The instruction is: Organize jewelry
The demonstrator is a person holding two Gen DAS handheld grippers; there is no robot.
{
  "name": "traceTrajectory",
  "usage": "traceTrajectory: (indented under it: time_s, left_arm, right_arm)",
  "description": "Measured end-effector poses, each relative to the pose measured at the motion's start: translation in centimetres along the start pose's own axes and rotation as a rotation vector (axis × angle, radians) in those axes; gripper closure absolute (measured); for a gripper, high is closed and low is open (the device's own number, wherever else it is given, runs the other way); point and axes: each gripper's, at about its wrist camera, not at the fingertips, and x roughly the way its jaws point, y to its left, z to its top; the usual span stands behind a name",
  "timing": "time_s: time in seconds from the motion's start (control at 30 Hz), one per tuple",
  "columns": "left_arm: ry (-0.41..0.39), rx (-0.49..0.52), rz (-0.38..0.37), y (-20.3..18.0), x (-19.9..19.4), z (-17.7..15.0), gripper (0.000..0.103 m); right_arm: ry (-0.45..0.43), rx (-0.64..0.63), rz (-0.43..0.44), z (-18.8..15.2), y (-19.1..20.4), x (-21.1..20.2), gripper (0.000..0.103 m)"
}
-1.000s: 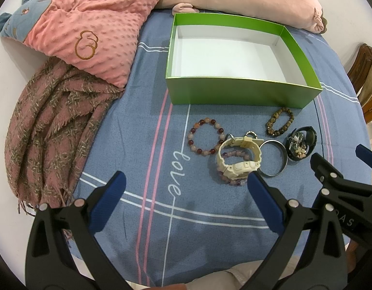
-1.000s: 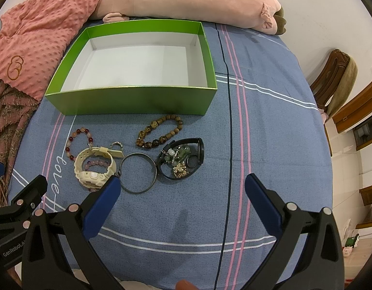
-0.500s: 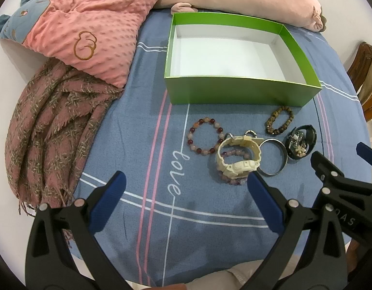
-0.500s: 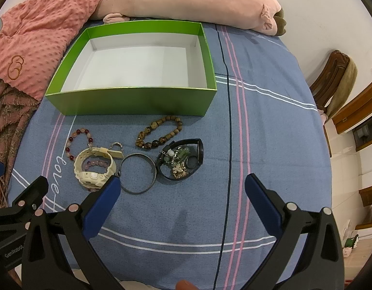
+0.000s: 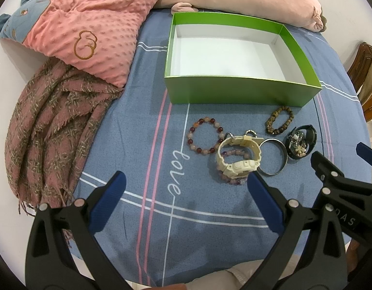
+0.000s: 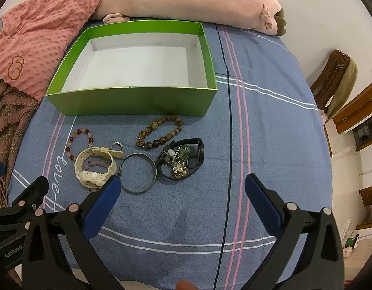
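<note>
nothing on the cloth has moved since the earlier frames that we can detect; both views show only a faint drift of the cameras, and every piece of jewelry lies where it lay. we record the left gripper (image 5: 186, 186) with its jaws spread wide and holding nothing, hovering over the blue tablecloth (image 5: 142, 130) short of the pieces. the right gripper (image 6: 183, 187) is likewise spread apart and empty, just short of the metal bangle (image 6: 138, 173). the green box (image 6: 137, 101) stands open beyond the jewelry, its white floor bare, so we judge that no item has been stowed and the task is at its start. still outside the box, in a loose row before its near wall: a red and pink bead bracelet (image 5: 204, 135), a cream watch (image 5: 237, 160) lying over a pale purple bead bracelet (image 5: 231, 180), a small ring (image 6: 116, 145) beside the watch strap, the metal bangle touching the watch, a brown bead bracelet (image 6: 159, 133), and a black band (image 6: 181, 159) curled around a heap of small trinkets. all of these remain to be moved. a pink cushion (image 5: 89, 29) and a woven scarf (image 5: 50, 130) lie to the left, clear of the work.
</note>
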Motion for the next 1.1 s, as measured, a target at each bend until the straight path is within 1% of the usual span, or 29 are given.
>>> traceTrajectory:
  time_s: [1.1]
  left_arm:
    - [0.007,-0.001,0.001,0.1,0.33,-0.21,0.002]
  right_arm:
    - [0.005,0.001,0.003,-0.03,-0.15,0.1,0.001]
